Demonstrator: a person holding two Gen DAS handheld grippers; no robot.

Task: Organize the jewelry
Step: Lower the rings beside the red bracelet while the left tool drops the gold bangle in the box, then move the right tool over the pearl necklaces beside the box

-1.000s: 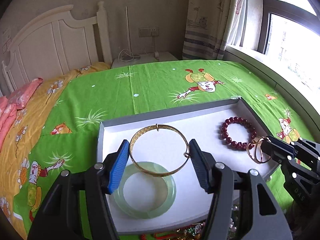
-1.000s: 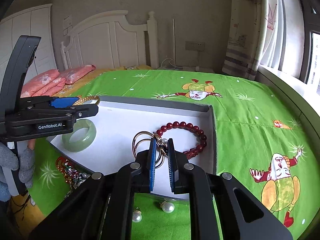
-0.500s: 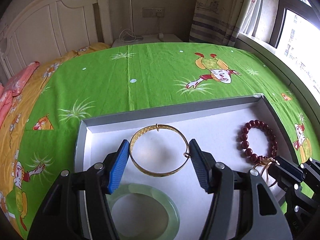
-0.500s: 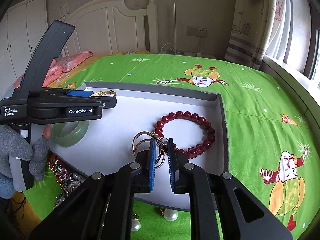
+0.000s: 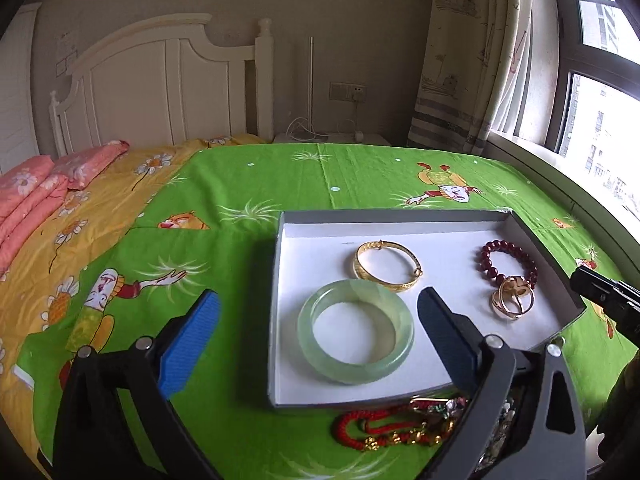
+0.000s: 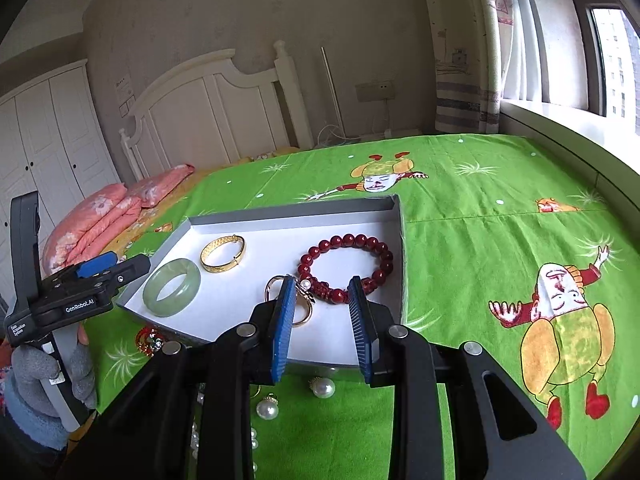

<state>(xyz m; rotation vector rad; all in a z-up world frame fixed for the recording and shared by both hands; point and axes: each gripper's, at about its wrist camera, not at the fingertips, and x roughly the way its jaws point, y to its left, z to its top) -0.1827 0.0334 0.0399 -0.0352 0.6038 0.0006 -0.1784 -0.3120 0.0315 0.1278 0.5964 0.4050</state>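
Note:
A grey tray with a white floor (image 5: 400, 216) (image 6: 280, 214) lies on the green bedspread. In it are a gold bangle (image 5: 386, 266) (image 6: 223, 254), a pale green jade bangle (image 5: 356, 338) (image 6: 172, 286), a dark red bead bracelet (image 5: 508, 262) (image 6: 348, 264) and a bunch of gold rings (image 5: 512, 300) (image 6: 304, 316). My left gripper (image 5: 318, 296) (image 6: 120, 268) hangs over the tray's near left corner; its jaws are opening wide and grip nothing. My right gripper (image 6: 320, 286) (image 5: 608, 300) is at the tray's near right; its jaws are opening, and the rings lie loose by the left pad.
A tangle of red cord and gold jewellery (image 5: 396, 424) lies in front of the tray. Loose pearls (image 6: 322, 388) sit on the bedspread under my right gripper. A gloved hand (image 6: 48, 372) holds the left gripper. Pink pillows (image 5: 36, 192) and the white headboard (image 5: 160, 92) are at the far end.
My left gripper let go of the gold bangle, which now lies in the tray, opened wide and drew back left. My right gripper released the gold rings and opened.

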